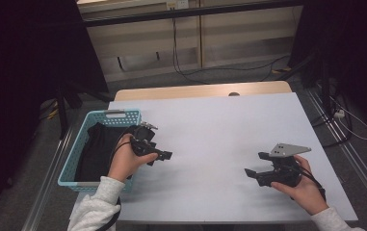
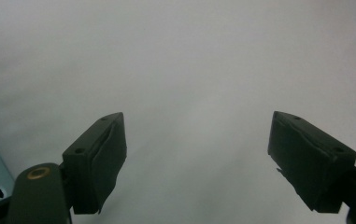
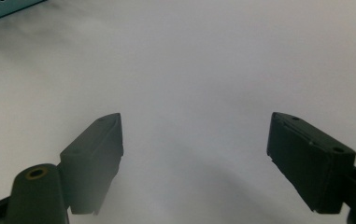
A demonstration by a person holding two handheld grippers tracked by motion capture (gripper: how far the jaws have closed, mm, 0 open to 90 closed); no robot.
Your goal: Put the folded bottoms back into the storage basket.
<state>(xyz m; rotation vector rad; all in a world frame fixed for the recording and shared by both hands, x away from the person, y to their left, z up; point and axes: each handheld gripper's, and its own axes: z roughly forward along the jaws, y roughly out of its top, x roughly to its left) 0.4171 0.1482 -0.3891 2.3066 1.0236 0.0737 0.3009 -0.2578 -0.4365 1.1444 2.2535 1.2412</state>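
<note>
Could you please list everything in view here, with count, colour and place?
basket: one, light blue, perforated, at the table's left edge.
cloth: one, black, lying inside the basket.
table: one, white top with a wooden strip along the far edge.
cables: several, black, on the grey floor beyond the table.
left gripper: one, black, beside the basket, jaws open with nothing between them.
right gripper: one, black with a grey plate, near the table's right side, jaws open with nothing between them.
hands: two, in pale sleeves, one holding each gripper.

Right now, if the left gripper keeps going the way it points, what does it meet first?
Probably nothing: the left gripper, open and empty, points right from the blue basket across the bare white tabletop; depth is unclear.
</note>
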